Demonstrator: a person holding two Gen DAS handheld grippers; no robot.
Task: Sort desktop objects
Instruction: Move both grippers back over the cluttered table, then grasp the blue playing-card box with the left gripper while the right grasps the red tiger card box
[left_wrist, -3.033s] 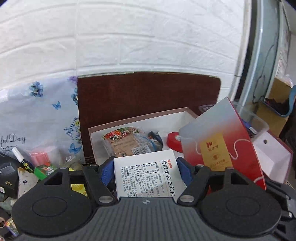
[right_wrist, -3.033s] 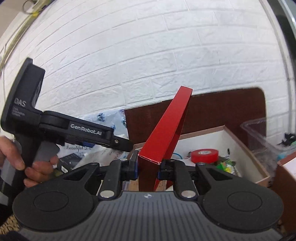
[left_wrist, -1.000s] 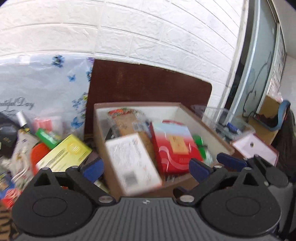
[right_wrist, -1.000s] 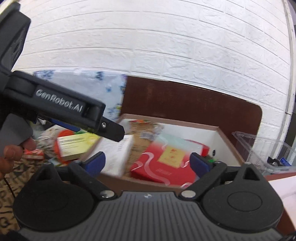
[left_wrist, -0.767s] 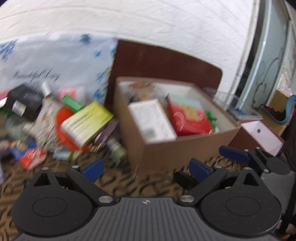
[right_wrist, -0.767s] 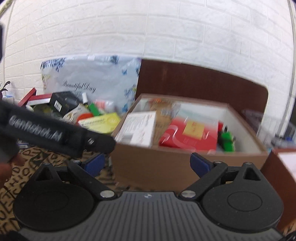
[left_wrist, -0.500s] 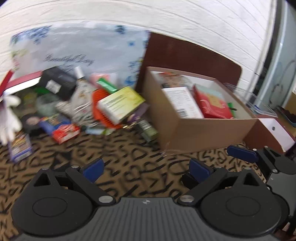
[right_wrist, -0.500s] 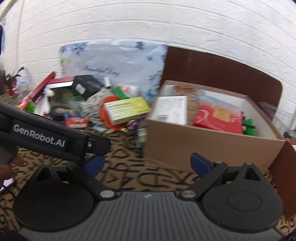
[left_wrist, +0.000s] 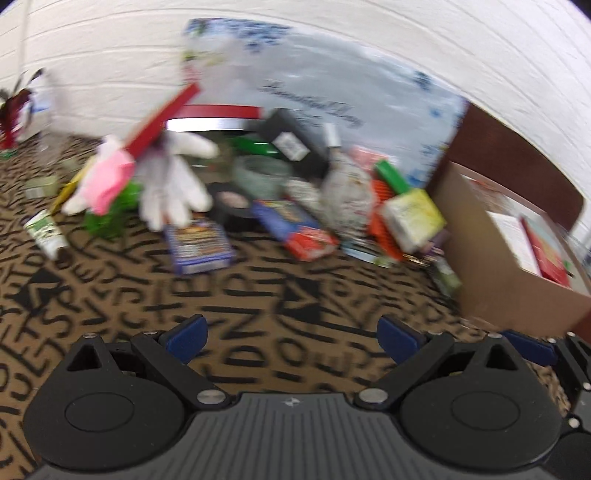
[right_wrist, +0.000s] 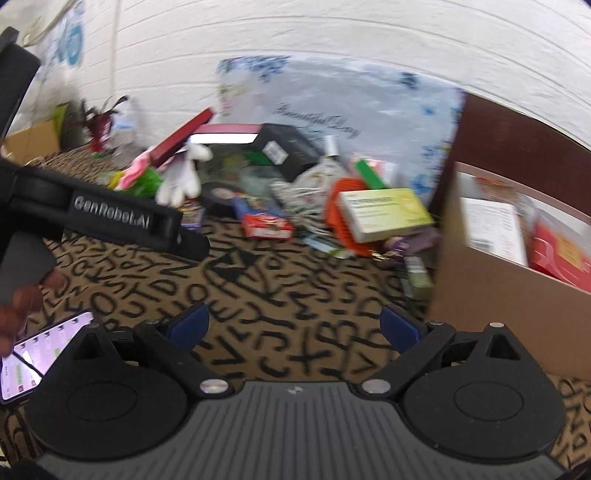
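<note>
My left gripper (left_wrist: 291, 336) is open and holds nothing above the letter-patterned cloth (left_wrist: 258, 295). My right gripper (right_wrist: 293, 328) is open too, low over the same cloth. A heap of loose things lies ahead: a white glove (left_wrist: 173, 188), a blue packet (left_wrist: 197, 243), a red-and-blue box (left_wrist: 295, 229) and a yellow-green box (right_wrist: 384, 212). On the right stands the cardboard box (right_wrist: 498, 291), with a white medicine box (right_wrist: 491, 229) and a red packet (right_wrist: 561, 254) inside. The left gripper's body (right_wrist: 110, 218) crosses the right wrist view, held by a hand (right_wrist: 22, 299).
A lit phone (right_wrist: 37, 354) lies at the near left. A floral plastic bag (left_wrist: 332, 96) leans on the white brick wall behind the heap, next to a dark brown board (right_wrist: 517, 133). A small tube (left_wrist: 46, 232) lies apart at the left. Both views are blurred.
Both grippers opened and let go of the white medicine box and the red packet, which now lie in the cardboard box. Both pulled back and swung left toward the heap.
</note>
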